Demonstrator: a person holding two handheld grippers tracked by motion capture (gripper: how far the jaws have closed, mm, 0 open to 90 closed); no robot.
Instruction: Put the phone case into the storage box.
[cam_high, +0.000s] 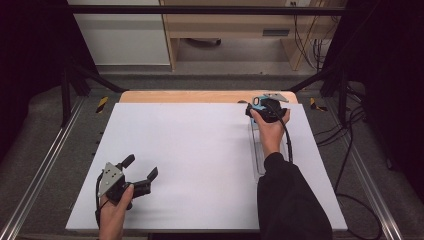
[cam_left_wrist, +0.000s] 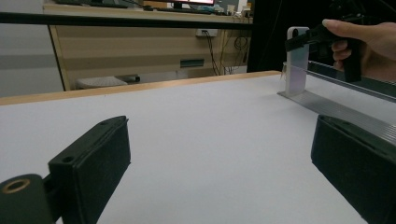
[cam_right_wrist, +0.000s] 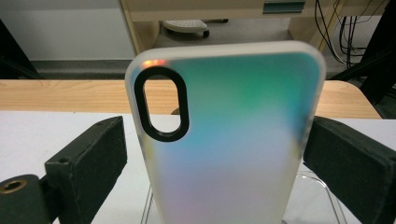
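Phone case (cam_right_wrist: 229, 140) stands upright in clear rack (cam_left_wrist: 336, 109) at table's far right, long axis vertical. Right gripper (cam_right_wrist: 215, 154) straddles it, jaws apart, right pad near edge (contact unclear). Left gripper (cam_high: 140, 175) wide open, empty, well apart near-left.

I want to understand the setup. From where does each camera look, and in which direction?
High view: above the near side, looking forward and down on the table; both forearms enter below.
Left gripper view: on the left gripper, facing across the table.
Right gripper view: on the right gripper, facing the phone case.
Shared: the phone case stands upright in both gripper views.
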